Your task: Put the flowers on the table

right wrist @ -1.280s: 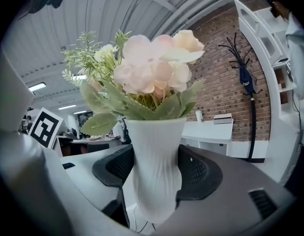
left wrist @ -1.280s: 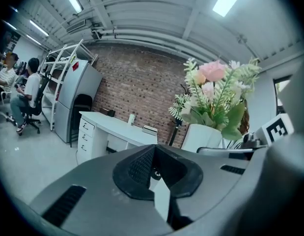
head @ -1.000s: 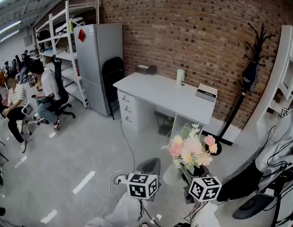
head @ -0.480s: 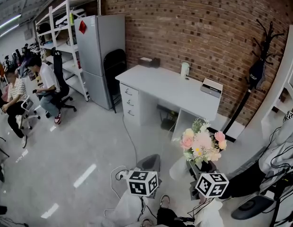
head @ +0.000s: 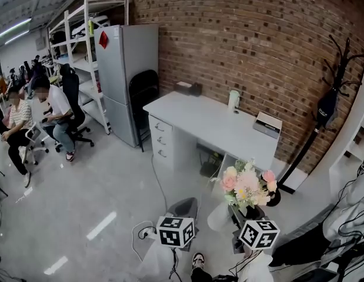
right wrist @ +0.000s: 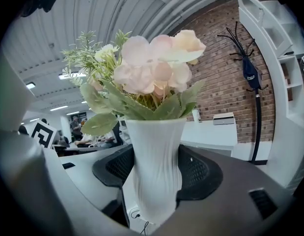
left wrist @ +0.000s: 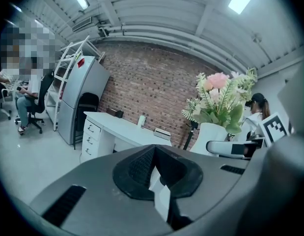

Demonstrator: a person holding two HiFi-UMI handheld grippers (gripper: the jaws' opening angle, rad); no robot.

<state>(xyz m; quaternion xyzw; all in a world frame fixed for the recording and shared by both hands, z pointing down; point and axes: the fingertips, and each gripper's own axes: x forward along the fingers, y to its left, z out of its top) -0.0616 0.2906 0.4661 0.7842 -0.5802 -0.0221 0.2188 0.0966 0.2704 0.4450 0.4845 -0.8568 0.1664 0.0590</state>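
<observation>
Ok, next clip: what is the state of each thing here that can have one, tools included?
Right tool: shut on the vase.
Vase: upright, held, with the flowers in it.
Left tool: shut, nothing in it.
Table: vase not yet on it.
Table drawers: closed.
Fridge: doors closed.

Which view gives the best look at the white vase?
Right gripper view: the vase fills the centre, its ribbed wall sharp, clamped between the jaws. The head view shows it small from above, mostly under the flowers. The left gripper view shows it small at the right, lower part hidden.
</observation>
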